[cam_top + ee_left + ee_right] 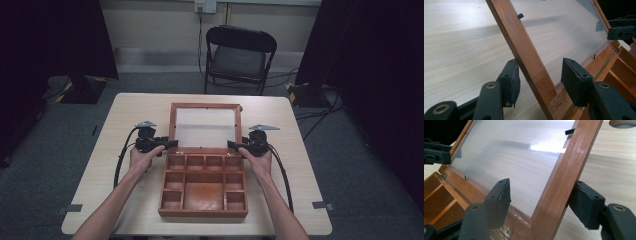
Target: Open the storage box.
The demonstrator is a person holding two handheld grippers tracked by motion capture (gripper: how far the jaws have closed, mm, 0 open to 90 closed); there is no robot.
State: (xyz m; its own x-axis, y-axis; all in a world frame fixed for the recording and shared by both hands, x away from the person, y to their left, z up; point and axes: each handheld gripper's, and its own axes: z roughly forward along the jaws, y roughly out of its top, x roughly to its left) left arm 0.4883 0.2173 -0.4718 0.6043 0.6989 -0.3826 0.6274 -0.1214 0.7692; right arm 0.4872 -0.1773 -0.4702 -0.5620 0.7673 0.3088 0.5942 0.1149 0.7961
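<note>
Both my grippers are straddling the lid's side rails near the hinges: left gripper (170, 145) with one pad touching the left rail's outer face and the other standing clear inside, right gripper (234, 145) with jaws apart, neither pad pressing. I am judging the lid (204, 126) already opened, lying back behind the box (203, 210) on the table (100, 165). Letting go and withdrawing are what is remaining.
</note>
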